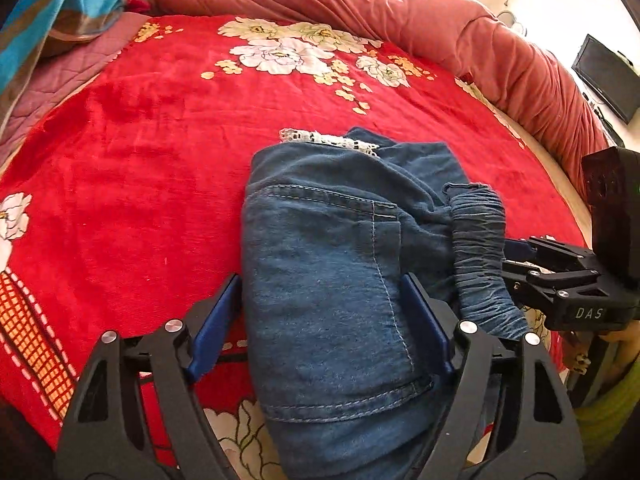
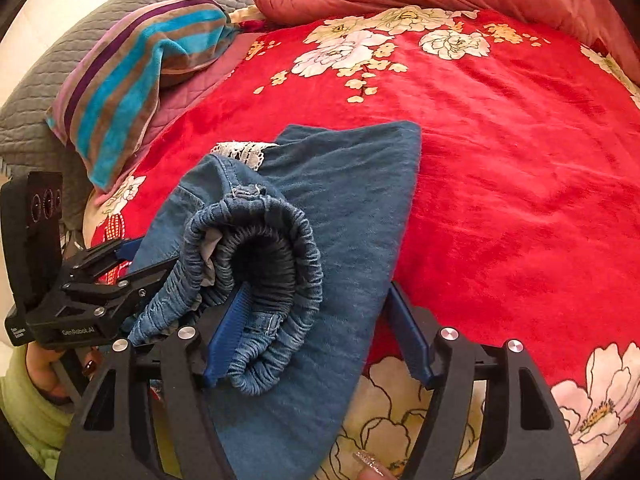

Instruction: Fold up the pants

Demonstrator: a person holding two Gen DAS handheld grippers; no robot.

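Blue denim pants (image 1: 328,264) lie folded in a bundle on the red flowered blanket (image 1: 160,128). A white lace hem (image 1: 332,140) shows at the far end and the gathered elastic waistband (image 1: 480,256) is on the right. My left gripper (image 1: 320,320) is open, its blue fingers either side of the bundle. In the right wrist view the pants (image 2: 352,208) lie under my right gripper (image 2: 316,332), which is open; its left finger (image 2: 228,332) sits inside the curled waistband (image 2: 272,264). Each gripper also shows in the other's view, the right (image 1: 560,276) and the left (image 2: 92,280).
A rolled salmon duvet (image 1: 400,12) lines the far and right side of the bed. A striped towel (image 2: 132,76) and grey quilted pillow (image 2: 48,80) lie at the left. A dark monitor (image 1: 608,76) stands off the bed at right.
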